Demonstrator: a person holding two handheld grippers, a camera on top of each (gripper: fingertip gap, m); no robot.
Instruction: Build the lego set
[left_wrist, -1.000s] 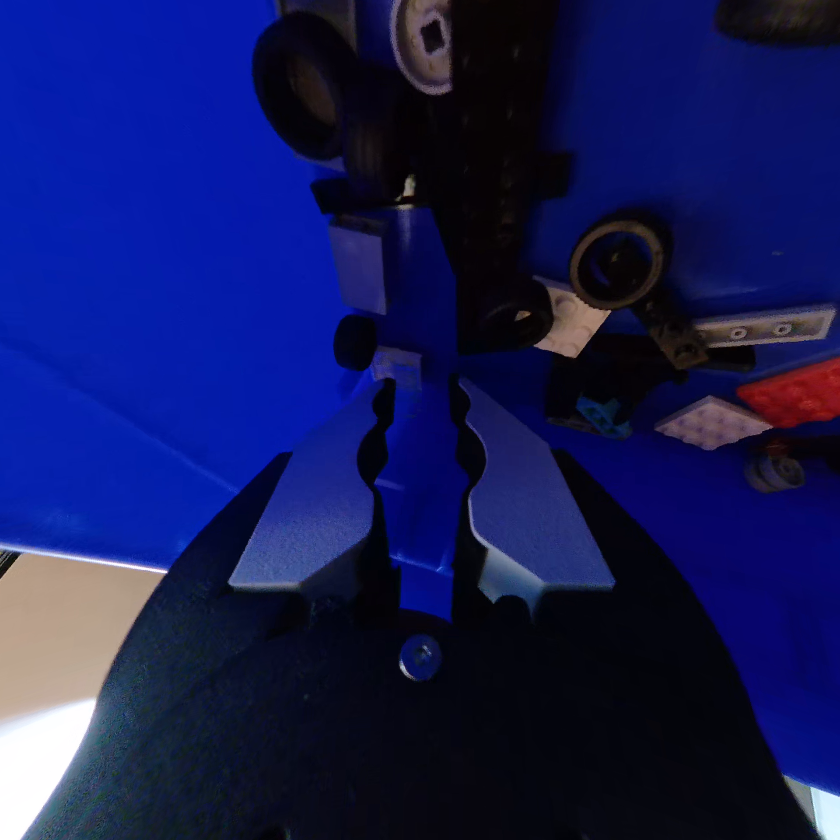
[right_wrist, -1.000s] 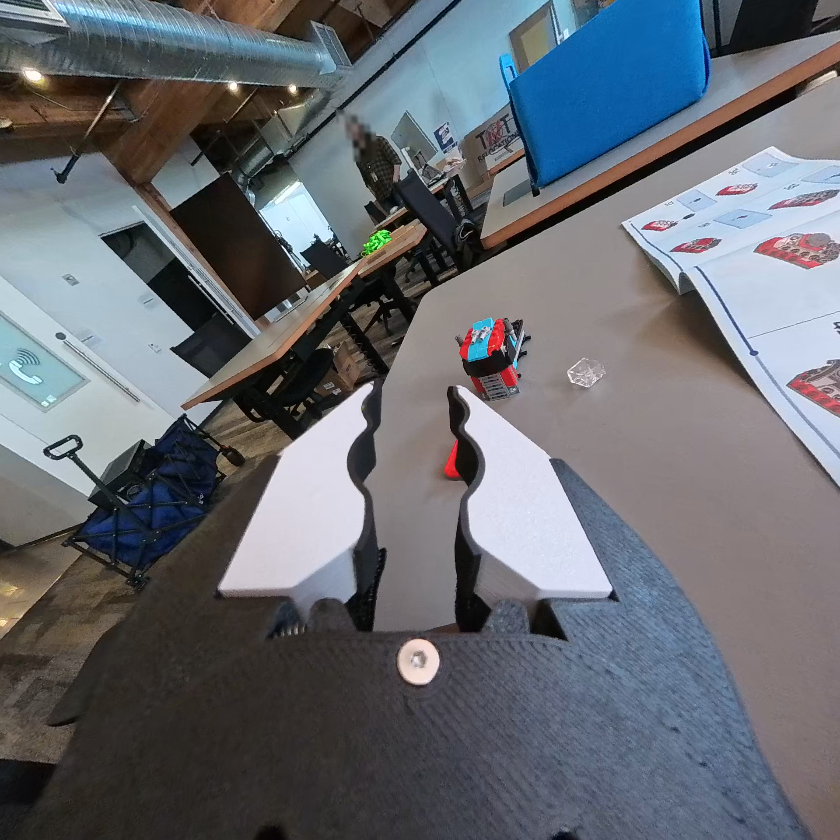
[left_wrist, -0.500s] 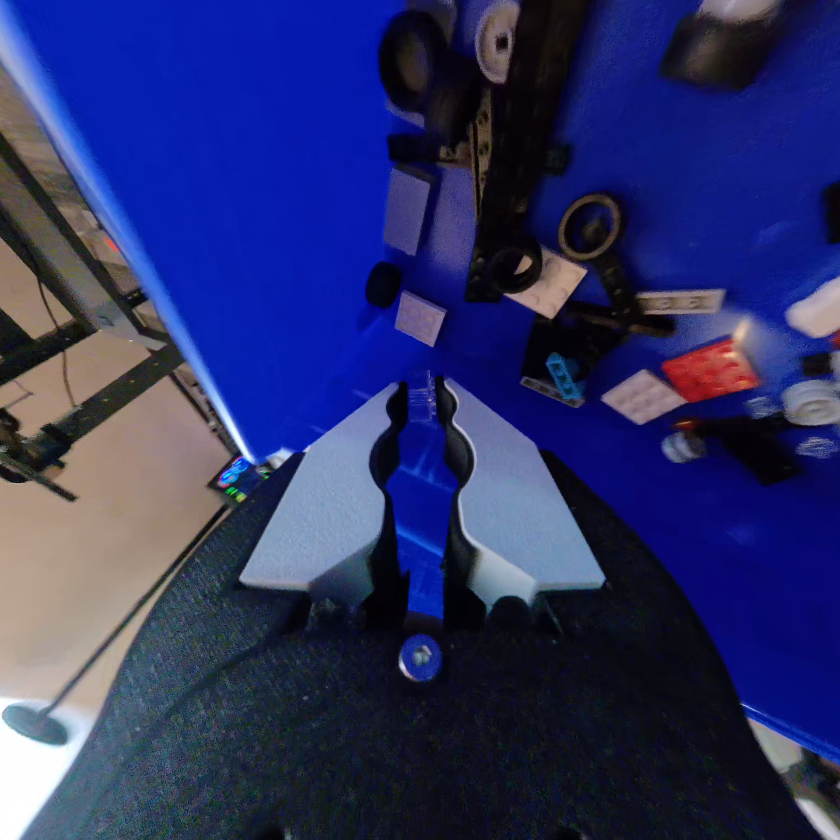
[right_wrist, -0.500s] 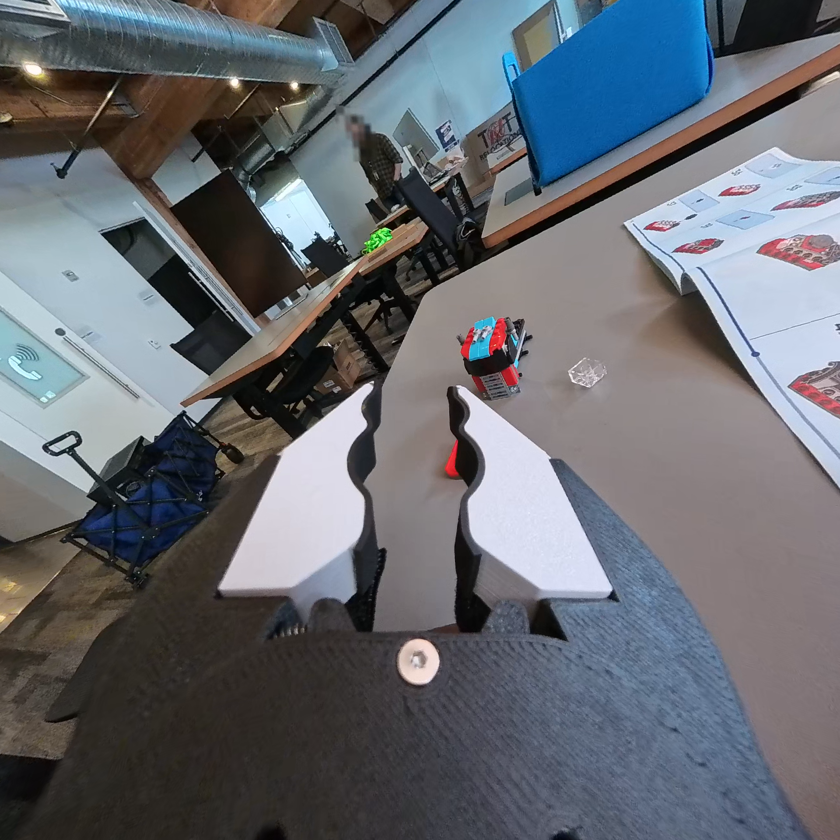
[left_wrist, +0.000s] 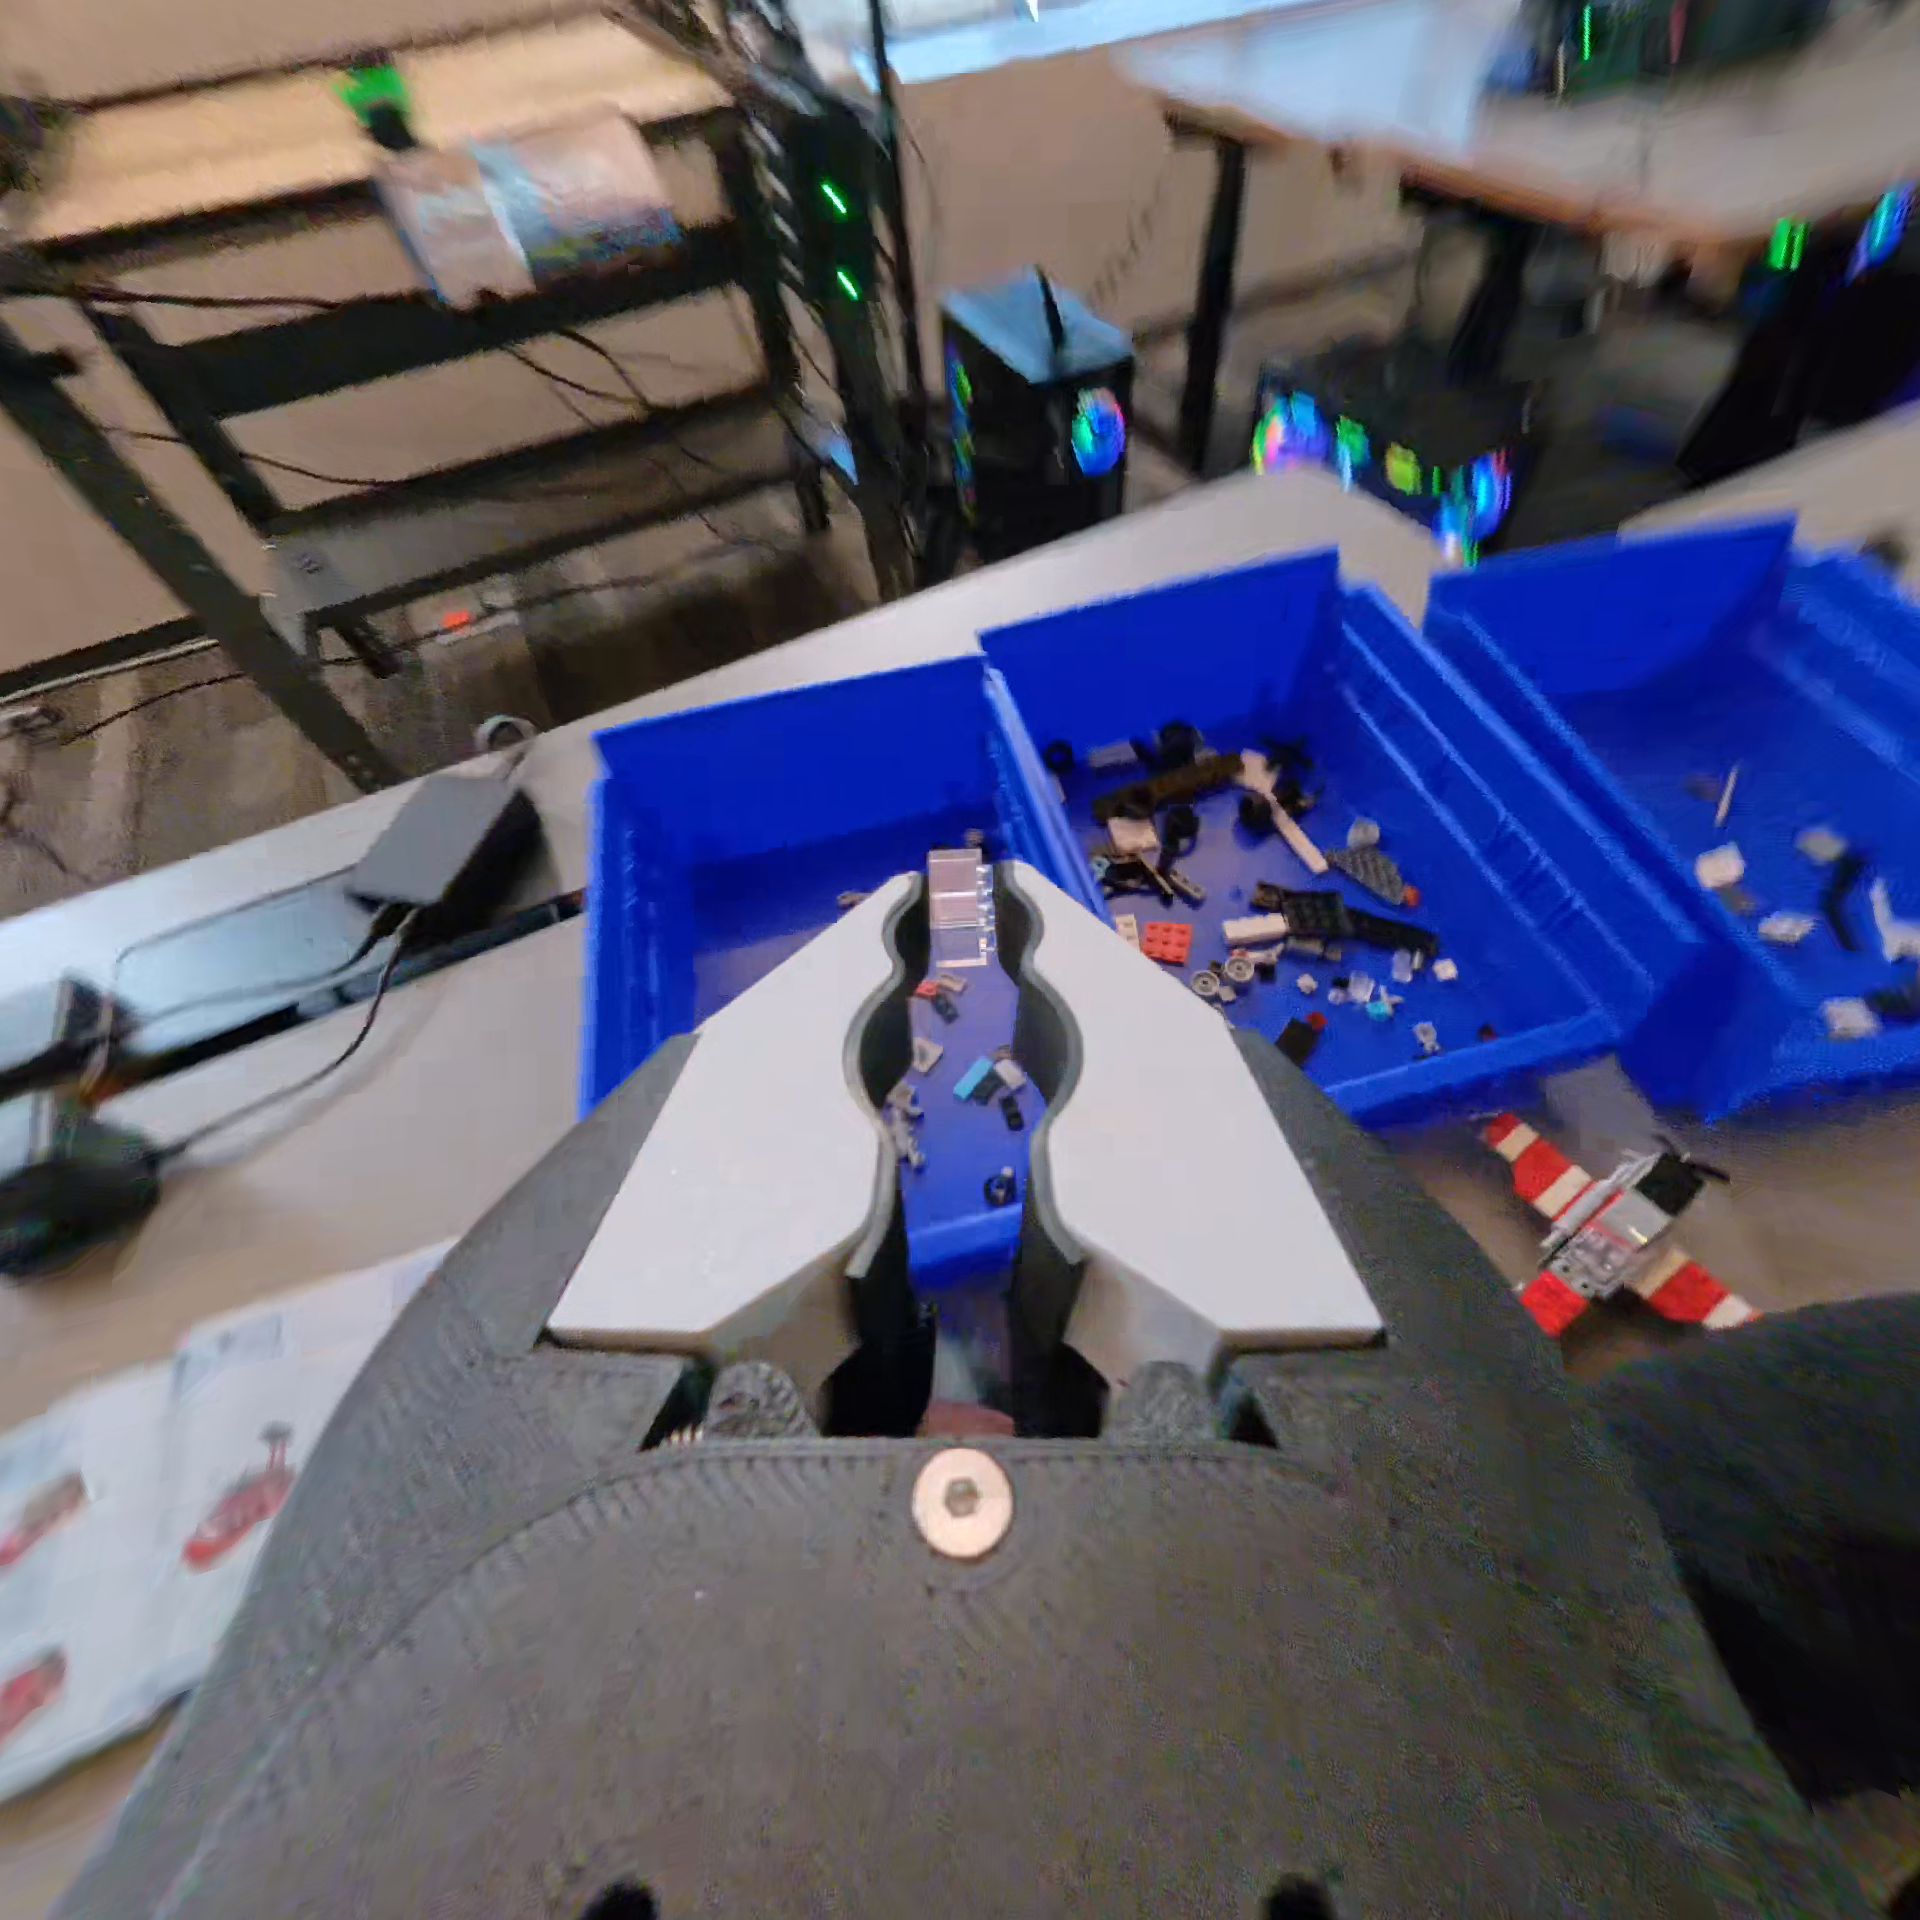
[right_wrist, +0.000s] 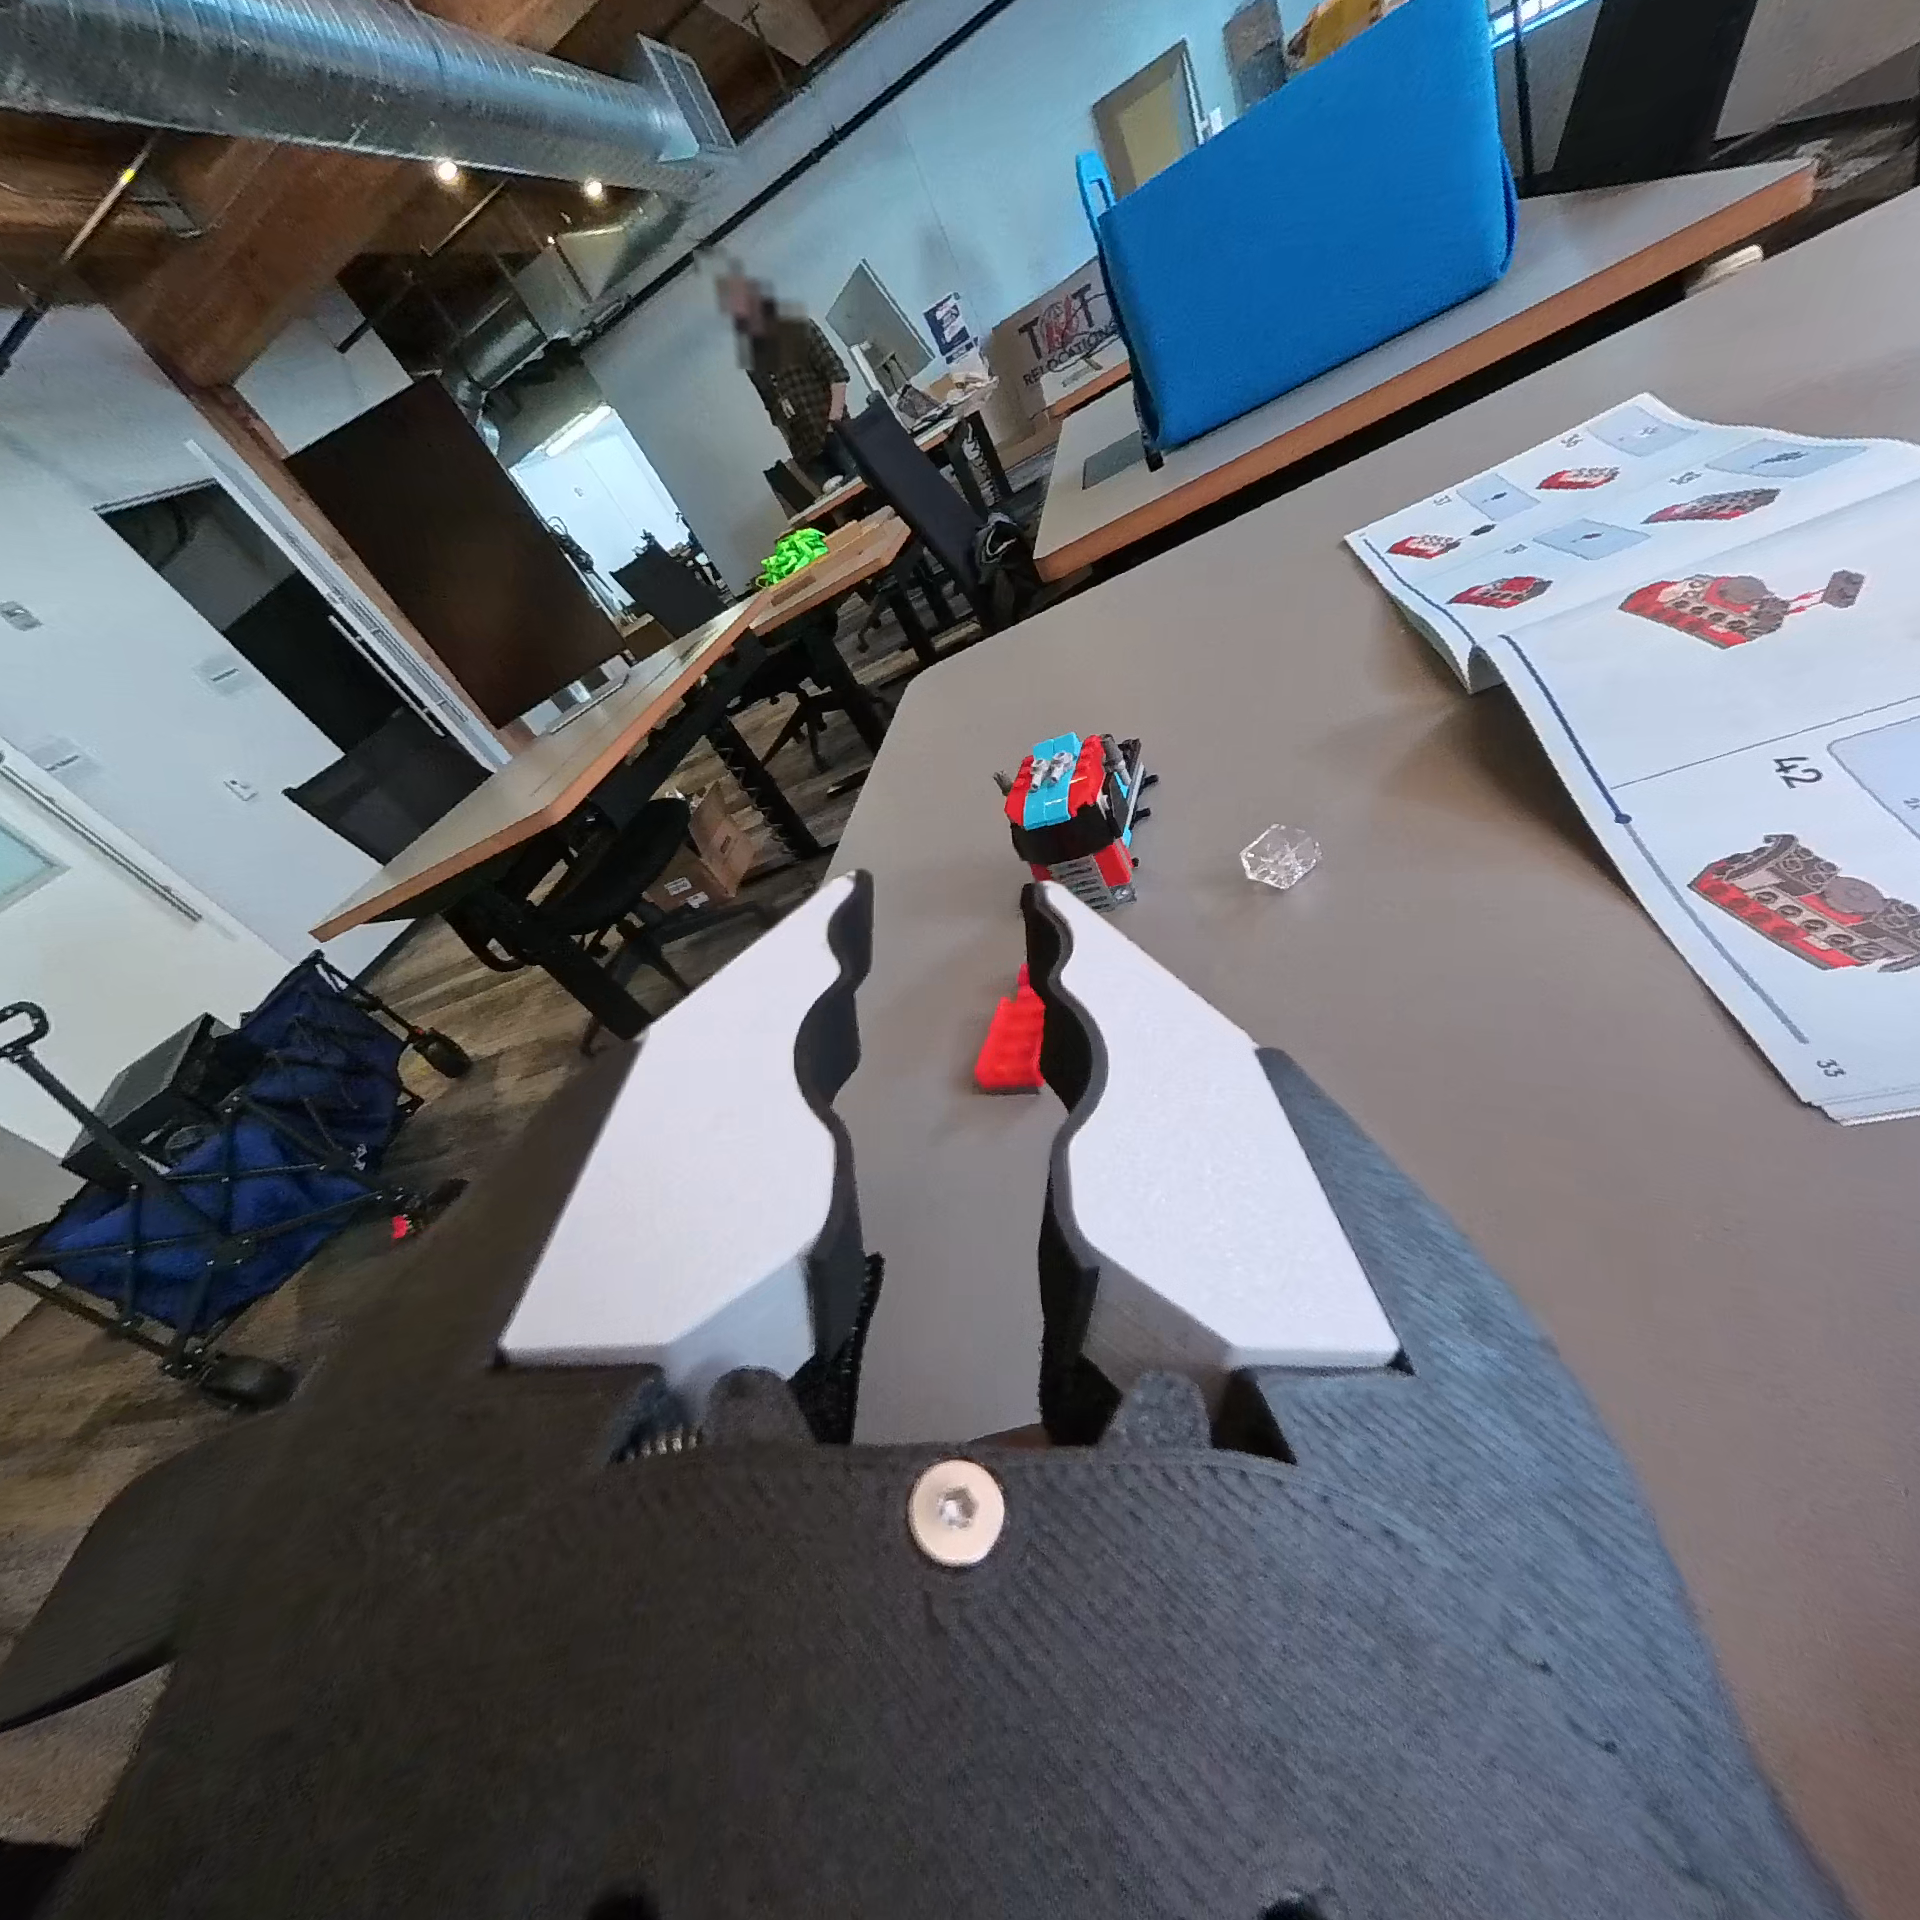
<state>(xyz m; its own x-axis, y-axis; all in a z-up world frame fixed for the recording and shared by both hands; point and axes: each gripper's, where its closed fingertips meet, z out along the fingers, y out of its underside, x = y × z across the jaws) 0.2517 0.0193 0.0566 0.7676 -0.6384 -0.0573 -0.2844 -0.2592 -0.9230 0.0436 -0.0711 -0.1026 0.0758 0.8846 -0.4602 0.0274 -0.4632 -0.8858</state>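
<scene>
The left gripper (left_wrist: 957, 914) is pinching a clear brick (left_wrist: 957, 914) at its fingertips, above the leftmost blue bin (left_wrist: 665, 831). The brick is probably light, rigid and slick, so gripping its flat side faces should suit it best. The right gripper (right_wrist: 943, 902) is hovering with jaws spread and empty, near a red plate (right_wrist: 1006, 1047) and the partly built model (right_wrist: 1075, 821) beyond it.

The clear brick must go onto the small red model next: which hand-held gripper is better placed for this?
Left, probably. The left hand-held gripper already pinches the clear brick; the right hand-held gripper is open and empty, facing the small red model.
</scene>
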